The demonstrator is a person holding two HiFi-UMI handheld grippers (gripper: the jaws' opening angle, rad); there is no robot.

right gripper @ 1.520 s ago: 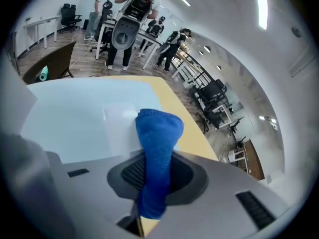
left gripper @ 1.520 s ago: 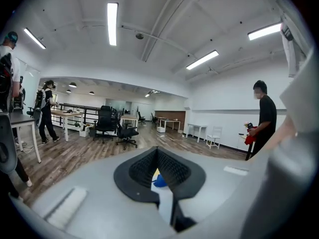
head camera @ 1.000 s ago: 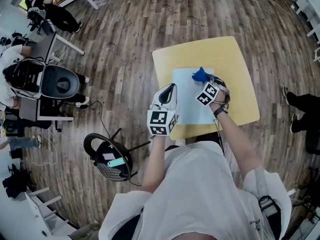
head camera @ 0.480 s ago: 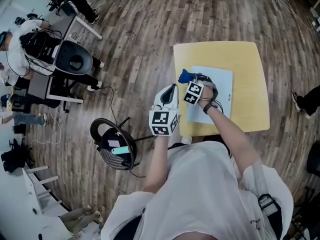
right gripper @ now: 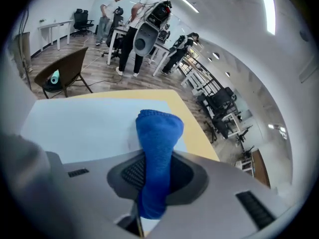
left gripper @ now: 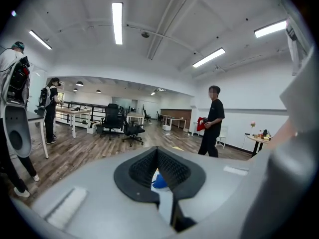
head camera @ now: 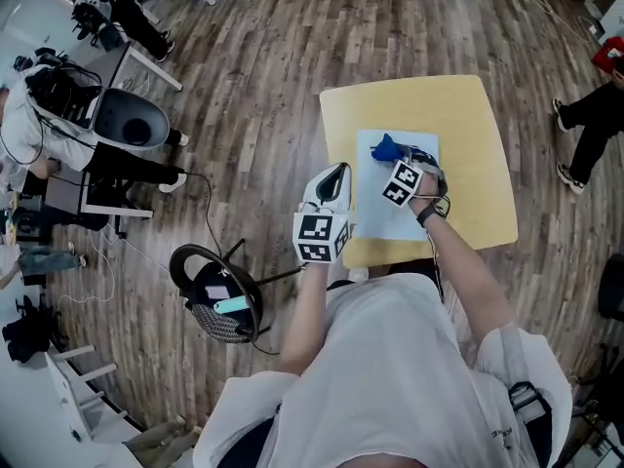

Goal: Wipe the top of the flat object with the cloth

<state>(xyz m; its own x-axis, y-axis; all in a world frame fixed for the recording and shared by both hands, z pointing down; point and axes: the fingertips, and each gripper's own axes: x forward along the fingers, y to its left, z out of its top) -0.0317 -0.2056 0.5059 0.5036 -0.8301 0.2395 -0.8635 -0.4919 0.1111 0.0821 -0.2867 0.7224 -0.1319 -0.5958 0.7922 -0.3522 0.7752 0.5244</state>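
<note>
A pale blue flat sheet (head camera: 398, 203) lies on a square yellow table (head camera: 468, 135). My right gripper (head camera: 398, 164) is shut on a blue cloth (head camera: 386, 148), which rests on the far left part of the sheet. In the right gripper view the cloth (right gripper: 158, 143) stands folded between the jaws of the right gripper (right gripper: 155, 176), over the sheet (right gripper: 84, 126). My left gripper (head camera: 331, 188) hangs at the table's left edge, shut and holding nothing. The left gripper (left gripper: 158, 156) points out into the room, and a bit of the cloth (left gripper: 159, 182) shows behind its jaws.
A black chair (head camera: 216, 295) with a teal item on it stands on the wooden floor to my left. People sit at desks at the far left (head camera: 68, 76). A person's legs (head camera: 585, 115) reach in at the right. Another person (left gripper: 213, 118) stands across the room.
My right gripper slid the cloth left to the sheet's far left corner, then back a little to the right. The left gripper has held its place, still shut.
</note>
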